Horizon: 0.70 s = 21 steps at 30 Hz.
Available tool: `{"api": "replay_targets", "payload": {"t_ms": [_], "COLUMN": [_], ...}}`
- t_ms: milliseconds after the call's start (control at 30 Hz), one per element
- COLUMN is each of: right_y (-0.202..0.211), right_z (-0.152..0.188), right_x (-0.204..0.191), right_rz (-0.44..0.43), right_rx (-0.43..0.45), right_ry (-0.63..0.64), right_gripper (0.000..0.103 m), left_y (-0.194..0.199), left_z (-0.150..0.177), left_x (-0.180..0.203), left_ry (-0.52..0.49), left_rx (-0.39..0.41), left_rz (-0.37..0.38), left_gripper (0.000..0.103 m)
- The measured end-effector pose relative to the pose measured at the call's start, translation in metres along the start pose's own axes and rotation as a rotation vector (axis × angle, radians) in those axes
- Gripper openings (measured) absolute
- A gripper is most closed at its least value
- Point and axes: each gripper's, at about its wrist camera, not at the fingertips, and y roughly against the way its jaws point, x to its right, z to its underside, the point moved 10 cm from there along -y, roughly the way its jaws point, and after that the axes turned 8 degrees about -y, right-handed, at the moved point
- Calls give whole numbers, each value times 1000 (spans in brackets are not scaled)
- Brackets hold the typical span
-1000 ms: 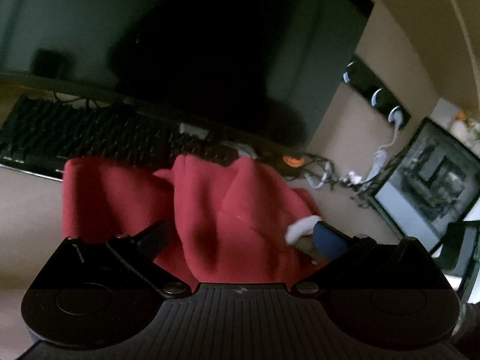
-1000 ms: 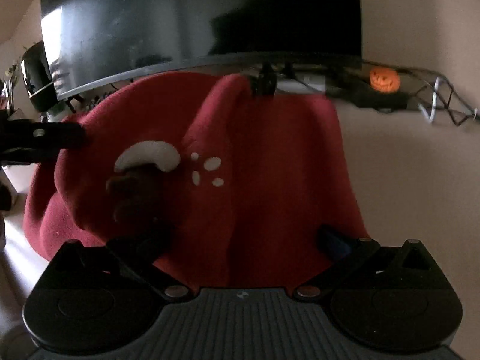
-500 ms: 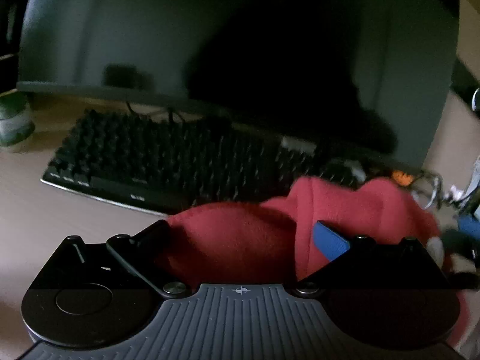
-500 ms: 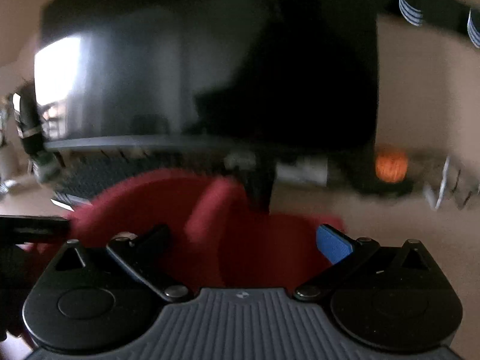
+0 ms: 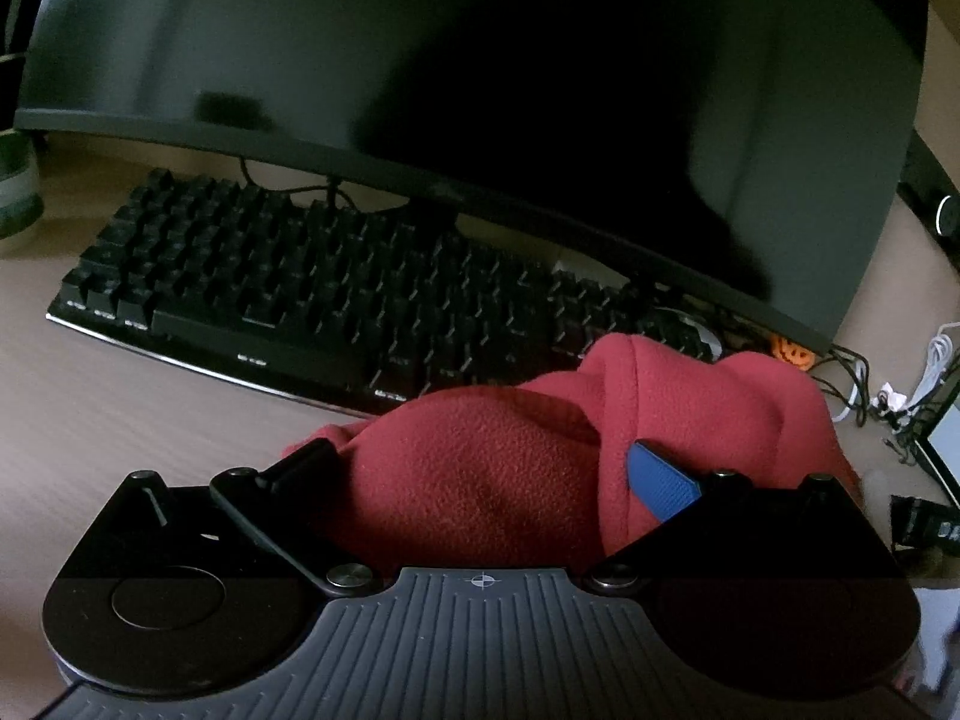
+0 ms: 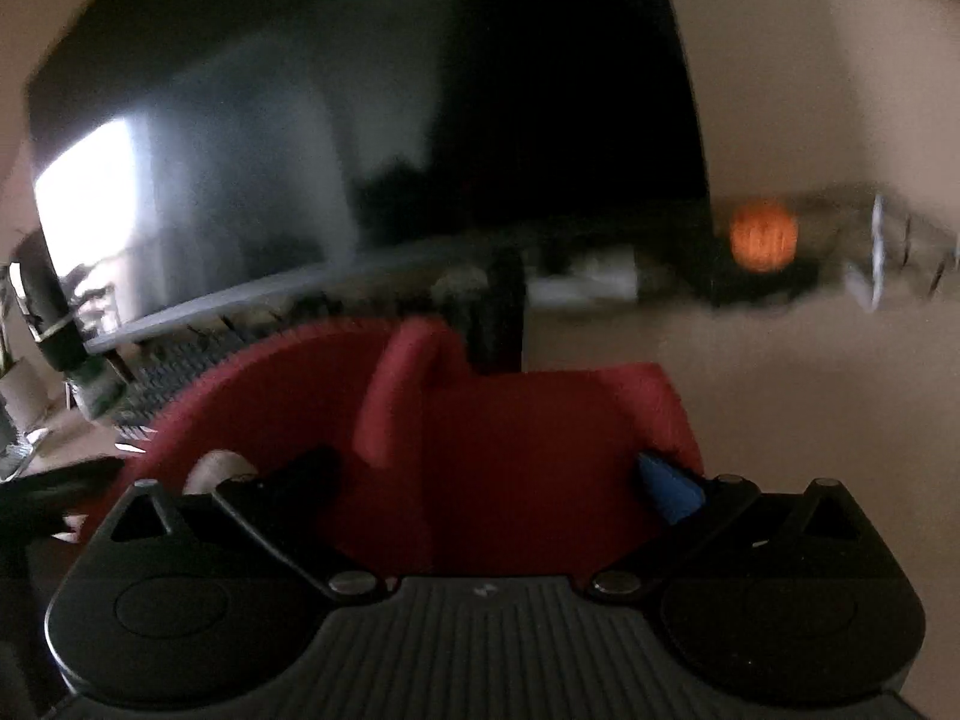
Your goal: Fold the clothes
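Garment [image 5: 480,480]: one red fleece piece, bunched on the table [image 5: 120,420] directly in front of the keyboard [image 5: 288,288], with its far edge lapping the keyboard's near right corner. The cloth is heaped in soft ridges, not flat.

Left gripper [image 5: 480,468]: fingers spread wide, one either side of a mound of fleece. The cloth fills the gap between them, but the fingers do not pinch it; grip judged released or not yet taken.

Right gripper [image 6: 492,474]: view blurred. Fingers likewise spread wide with red fabric between them, no pinch evident. A raised fold of the garment stands just beyond the fingers, toward the monitor [image 6: 360,120].

Surroundings: monitor stands behind the keyboard; a small orange pumpkin ornament [image 5: 792,353] and loose cables [image 5: 864,384] lie to the right of the keyboard, near the garment's far side.

Progress: judged early. No clean fold line, squared edge or stacked layer shows; the garment is a lump. Remaining work, as assessed: take hold of two edges, spread the piece flat on the table clear of the keyboard, then fold in stages.

Risk noted: fleece may drag across the keys or snag the cables.
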Motion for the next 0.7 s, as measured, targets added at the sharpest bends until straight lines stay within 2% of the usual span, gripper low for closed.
{"api": "replay_targets", "payload": {"t_ms": [33, 300, 500, 600, 700], "right_y": [11, 2, 13, 36, 74], "right_z": [0, 44, 31, 21, 13], "right_x": [-6, 11, 5, 8, 8], "right_rz": [-10, 23, 48, 62, 36], "right_rx": [18, -101, -180, -150, -70], "right_ry": [20, -19, 75, 35, 9], "right_gripper": [103, 103, 103, 103, 103], "left_y": [0, 2, 8, 29, 70], "left_z": [0, -1, -4, -7, 1], "left_x": [0, -2, -5, 3, 29], "left_ry": [1, 11, 32, -18, -44], "left_rx": [1, 10, 31, 64, 106], "left_rz": [-1, 17, 29, -61, -64], "left_gripper": [103, 103, 103, 103, 103]}}
